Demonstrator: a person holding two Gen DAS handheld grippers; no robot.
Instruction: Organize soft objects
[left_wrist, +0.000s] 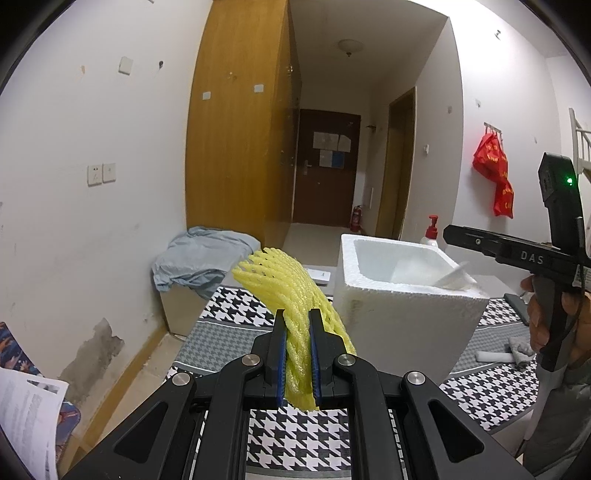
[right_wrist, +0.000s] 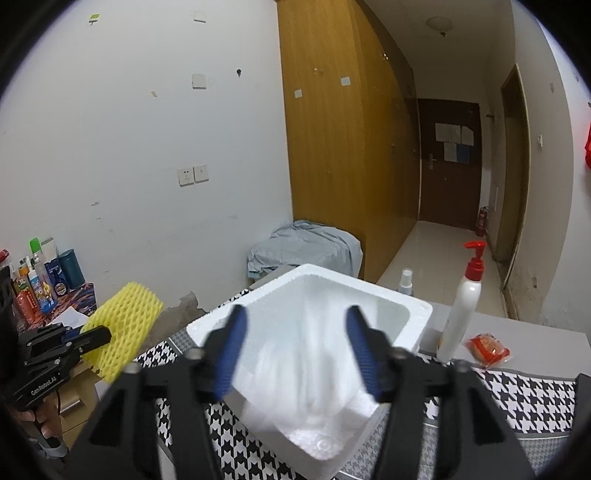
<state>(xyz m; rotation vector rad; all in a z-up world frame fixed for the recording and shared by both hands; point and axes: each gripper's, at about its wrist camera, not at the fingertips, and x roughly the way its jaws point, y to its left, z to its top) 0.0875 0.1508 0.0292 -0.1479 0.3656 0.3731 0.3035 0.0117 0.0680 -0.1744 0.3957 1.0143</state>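
My left gripper (left_wrist: 298, 321) is shut on a yellow foam net sleeve (left_wrist: 284, 280) and holds it above the houndstooth tablecloth (left_wrist: 295, 439), left of the white styrofoam box (left_wrist: 391, 299). In the right wrist view the sleeve (right_wrist: 122, 325) hangs in that gripper at the left. My right gripper (right_wrist: 295, 350) is open above the box (right_wrist: 417, 314). A blurred white soft piece (right_wrist: 314, 373) lies between its fingers, partly inside the box and over its near rim. From the left wrist view the right gripper's body (left_wrist: 517, 251) is over the box's right side.
A white pump bottle with red top (right_wrist: 461, 314), a small spray bottle (right_wrist: 405, 280) and a red packet (right_wrist: 487, 349) stand right of the box. A grey cloth (left_wrist: 203, 258) lies on a low cabinet. Small white and grey pieces (left_wrist: 509, 352) lie on the cloth. Bottles (right_wrist: 40, 277) crowd the far left.
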